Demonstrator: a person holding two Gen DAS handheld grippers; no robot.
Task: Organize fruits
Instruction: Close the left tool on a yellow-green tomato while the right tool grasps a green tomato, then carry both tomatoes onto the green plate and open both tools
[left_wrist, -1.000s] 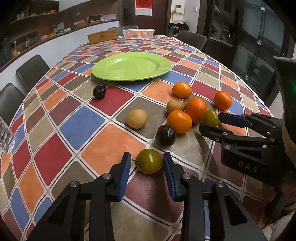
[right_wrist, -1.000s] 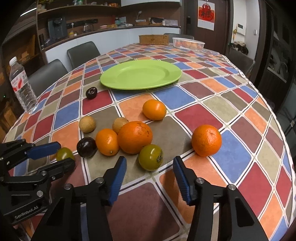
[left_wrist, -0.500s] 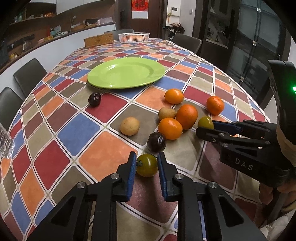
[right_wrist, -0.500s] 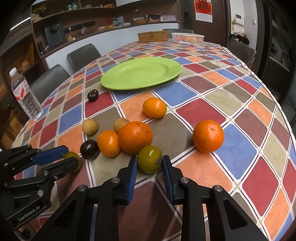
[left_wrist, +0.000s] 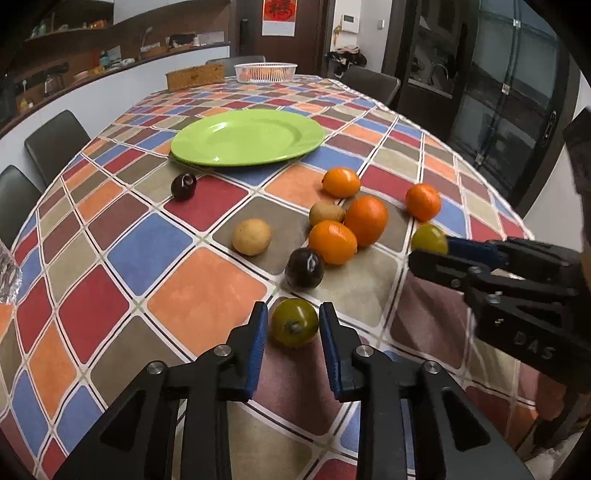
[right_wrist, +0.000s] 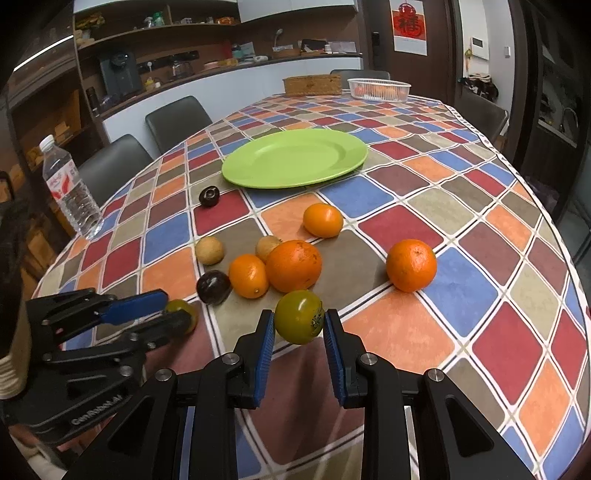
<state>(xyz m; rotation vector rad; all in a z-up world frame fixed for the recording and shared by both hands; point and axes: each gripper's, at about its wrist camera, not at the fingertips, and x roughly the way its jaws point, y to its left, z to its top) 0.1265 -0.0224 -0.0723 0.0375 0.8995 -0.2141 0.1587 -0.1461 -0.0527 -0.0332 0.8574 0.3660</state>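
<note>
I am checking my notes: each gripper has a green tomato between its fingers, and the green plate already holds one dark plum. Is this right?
Not quite. The green plate holds nothing; the right wrist view shows the dark plum on the tablecloth beside it. The left gripper and right gripper do each have a green tomato.

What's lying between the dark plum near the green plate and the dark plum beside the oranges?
Only a tan round fruit, apart from both plums. Both wrist views show it.
</note>
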